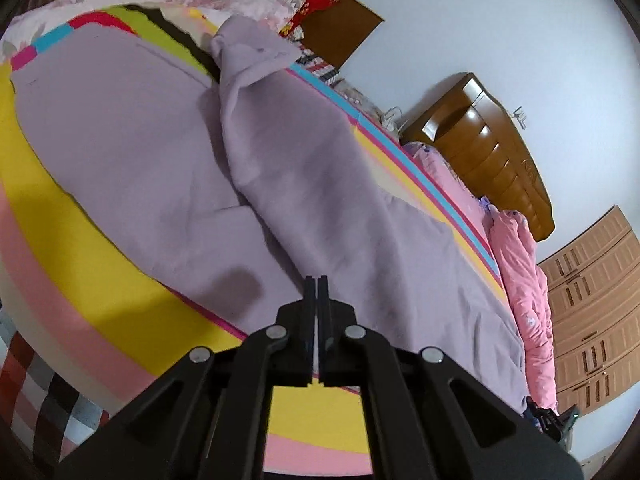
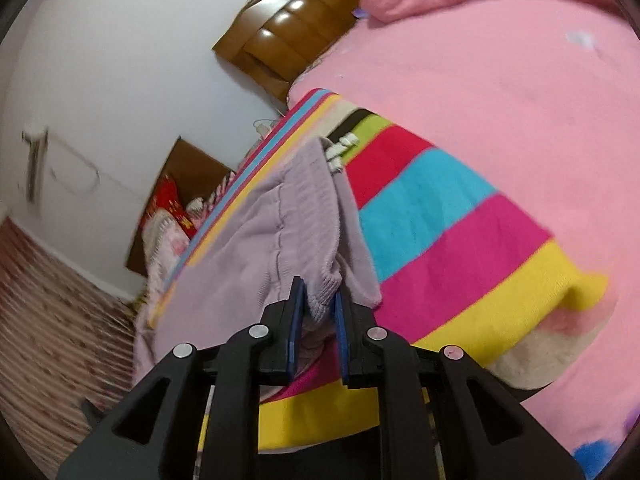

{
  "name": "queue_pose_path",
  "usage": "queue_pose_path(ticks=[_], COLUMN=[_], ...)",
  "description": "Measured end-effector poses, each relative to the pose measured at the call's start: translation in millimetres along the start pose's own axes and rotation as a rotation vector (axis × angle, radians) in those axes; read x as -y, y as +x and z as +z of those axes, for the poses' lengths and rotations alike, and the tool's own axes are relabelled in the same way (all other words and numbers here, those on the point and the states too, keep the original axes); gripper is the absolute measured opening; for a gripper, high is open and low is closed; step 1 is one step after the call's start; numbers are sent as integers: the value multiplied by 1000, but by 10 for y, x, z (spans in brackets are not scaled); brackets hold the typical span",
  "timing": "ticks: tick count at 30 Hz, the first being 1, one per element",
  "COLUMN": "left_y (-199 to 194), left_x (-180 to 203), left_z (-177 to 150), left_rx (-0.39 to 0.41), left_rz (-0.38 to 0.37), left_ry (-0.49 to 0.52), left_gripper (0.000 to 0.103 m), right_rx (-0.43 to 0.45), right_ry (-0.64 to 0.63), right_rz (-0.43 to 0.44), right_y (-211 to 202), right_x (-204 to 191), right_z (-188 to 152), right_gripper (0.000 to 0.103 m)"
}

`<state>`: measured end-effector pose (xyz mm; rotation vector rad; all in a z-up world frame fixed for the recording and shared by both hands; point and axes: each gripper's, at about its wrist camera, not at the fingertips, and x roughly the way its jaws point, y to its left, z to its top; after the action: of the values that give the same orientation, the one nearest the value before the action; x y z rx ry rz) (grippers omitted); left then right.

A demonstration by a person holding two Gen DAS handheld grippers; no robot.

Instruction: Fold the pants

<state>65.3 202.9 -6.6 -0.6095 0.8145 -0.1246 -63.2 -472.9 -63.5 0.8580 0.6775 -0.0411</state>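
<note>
— Both grippers are seen over the bed. How is the left gripper (image 1: 317, 280) set?

— Its jaws are pressed flat together with nothing visibly held between them. Its tips are seen over the lilac pants (image 1: 168, 168), near the edge where the cloth meets the yellow band of the striped blanket (image 1: 72, 248).

— And the right gripper (image 2: 320, 292)?

— It is clamped on a bunched, ribbed edge of the pants (image 2: 256, 248); the cloth is pinched between the blue pads (image 2: 298, 320) and is drawn up in folds toward them.

— Where are the pants laid?

— They are spread across the striped blanket on the bed. In the left wrist view one leg is folded over the rest, with a twisted end lying toward the far side. White drawstrings (image 2: 340, 150) are seen at the far end in the right wrist view.

— What else is shown?

— A pink quilt (image 2: 500, 80) is seen beside the blanket, and a brown wooden headboard (image 1: 492, 152) against the white wall.
</note>
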Motion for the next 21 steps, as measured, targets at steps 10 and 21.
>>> queue_pose_path(ticks=[10, 21], left_y=[-186, 350], left_x=[574, 1279], left_z=[-129, -743], left_rx=[55, 4], left_rz=[-10, 149], left_ry=[231, 632], left_gripper=[54, 71], right_rx=[146, 53], right_ry=[-151, -743], right_rz=[-173, -346], right_y=[-358, 465], right_x=[-278, -1149], right_z=[9, -845], right_gripper=[34, 47])
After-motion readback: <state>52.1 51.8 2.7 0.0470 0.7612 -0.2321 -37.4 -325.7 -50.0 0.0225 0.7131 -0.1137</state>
